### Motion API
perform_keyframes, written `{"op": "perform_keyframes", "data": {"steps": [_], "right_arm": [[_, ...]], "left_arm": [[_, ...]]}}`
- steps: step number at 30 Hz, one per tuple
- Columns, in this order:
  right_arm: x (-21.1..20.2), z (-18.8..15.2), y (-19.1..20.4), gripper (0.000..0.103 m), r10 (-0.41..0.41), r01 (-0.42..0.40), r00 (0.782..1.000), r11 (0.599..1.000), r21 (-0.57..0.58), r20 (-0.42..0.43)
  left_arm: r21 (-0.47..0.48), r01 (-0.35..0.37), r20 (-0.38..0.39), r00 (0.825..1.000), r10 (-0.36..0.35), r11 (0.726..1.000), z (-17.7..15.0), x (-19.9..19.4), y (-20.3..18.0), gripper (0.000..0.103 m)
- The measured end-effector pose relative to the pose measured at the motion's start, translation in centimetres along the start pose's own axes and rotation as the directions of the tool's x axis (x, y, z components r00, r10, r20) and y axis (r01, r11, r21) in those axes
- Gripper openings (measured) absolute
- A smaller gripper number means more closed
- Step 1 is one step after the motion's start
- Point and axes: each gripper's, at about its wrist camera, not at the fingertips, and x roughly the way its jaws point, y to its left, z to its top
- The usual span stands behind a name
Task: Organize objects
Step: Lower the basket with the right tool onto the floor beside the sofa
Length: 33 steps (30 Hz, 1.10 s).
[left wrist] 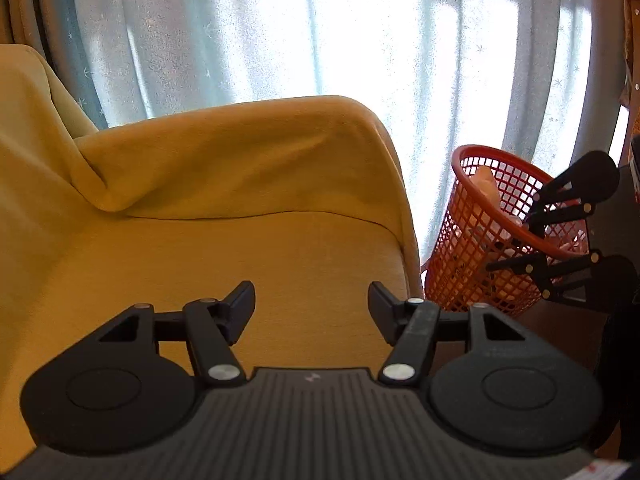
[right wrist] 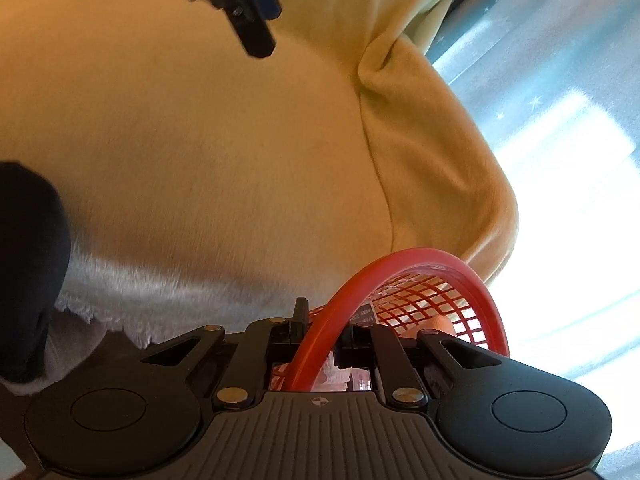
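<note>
The left hand-held gripper (left wrist: 311, 312) is hovering over the yellow cover (left wrist: 248, 248) of an armchair, its jaws standing spread with nothing between them. To its right, the red mesh basket (left wrist: 476, 240) is sitting tilted beside the armchair, in front of the pale curtain (left wrist: 360, 40), with crumpled pale material inside. The right hand-held gripper (right wrist: 320, 326) is pinching the basket's rim (right wrist: 400, 264), its fingers drawn close on either side of the red band. A white fringed fabric (right wrist: 132, 300) is lying under the yellow cover's edge
</note>
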Motion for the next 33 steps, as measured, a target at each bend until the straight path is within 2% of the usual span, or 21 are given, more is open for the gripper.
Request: {"op": "perform_keyframes", "data": {"steps": [3,6,12,17,21,30,33], "right_arm": [[1.4,-3.6,0.8,0.007,0.037,-0.038,0.999,0.999,-0.037,-0.019],[4.7,-7.0,1.4,0.007,0.079,-0.082,0.996,0.993,-0.080,-0.037],[15.0,-12.8,3.7,0.007,0.188,-0.209,0.974,0.961,-0.183,-0.125],[21.7,-16.3,5.9,0.007,0.210,-0.245,0.963,0.944,-0.221,-0.169],[23.4,-17.9,7.6,0.007,0.215,-0.245,0.965,0.945,-0.219,-0.151],[24.8,-18.8,12.0,0.010,0.228,-0.242,0.970,0.948,-0.207,-0.090],[25.3,-18.8,13.2,0.012,0.257,-0.275,0.959,0.948,-0.160,-0.122]], "left_arm": [[-0.058,-0.014,-0.027,1.000,0.013,0.998,-0.7,1.5,-0.7,0.058],[-0.110,-0.031,-0.051,0.998,0.026,0.993,-1.3,3.9,-0.9,0.058],[-0.205,-0.074,-0.057,0.996,0.064,0.976,-2.0,8.3,-0.2,0.058],[-0.316,-0.115,-0.088,0.992,0.092,0.942,-2.5,9.2,0.8,0.058],[-0.340,-0.157,-0.144,0.983,0.114,0.927,-2.7,8.8,1.0,0.058],[-0.363,-0.201,-0.238,0.964,0.118,0.910,-3.1,8.9,0.9,0.058],[-0.370,-0.214,-0.264,0.957,0.118,0.904,-3.6,9.0,0.8,0.058]]}}
